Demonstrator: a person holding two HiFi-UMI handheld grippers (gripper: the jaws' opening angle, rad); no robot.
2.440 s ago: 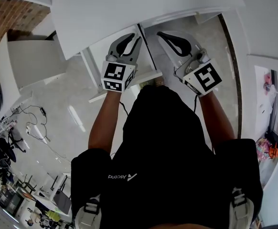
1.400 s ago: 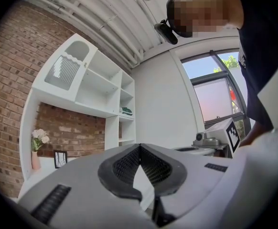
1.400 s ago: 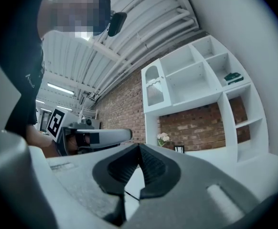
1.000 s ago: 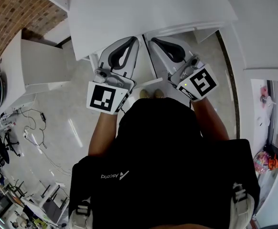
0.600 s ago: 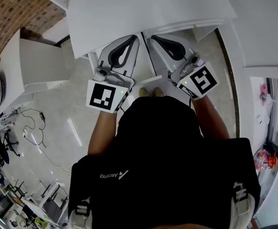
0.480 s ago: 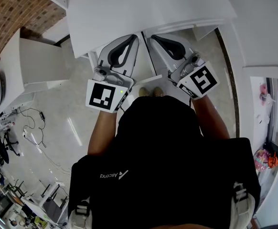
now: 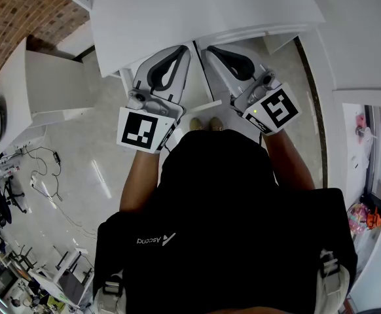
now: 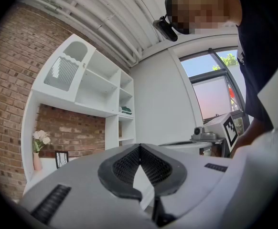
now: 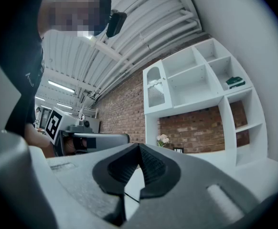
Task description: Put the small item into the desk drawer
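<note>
Both grippers are held side by side in front of the white desk (image 7: 203,12), with their tips at its front edge. The left gripper (image 7: 184,48) is shut, and its dark pads (image 8: 124,166) meet at the tip with nothing between them. In its own view the left gripper (image 8: 140,147) points level across the room. The right gripper (image 7: 207,50) is shut too and holds nothing. Seen in its own view, the right gripper (image 9: 139,145) points toward the white shelf unit (image 9: 201,94). No small item shows in any view. I cannot pick out a drawer in the desk.
A white shelf unit (image 8: 89,89) stands against a brick wall, with a vase of flowers (image 8: 39,138) and a small frame (image 8: 61,159) on its ledge. A low white cabinet (image 7: 46,84) stands left of the desk. Cables (image 7: 43,175) lie on the floor.
Since the oldest frame both grippers have drawn closer together at the desk edge and the view has shifted. Over the last second nothing has visibly moved.
</note>
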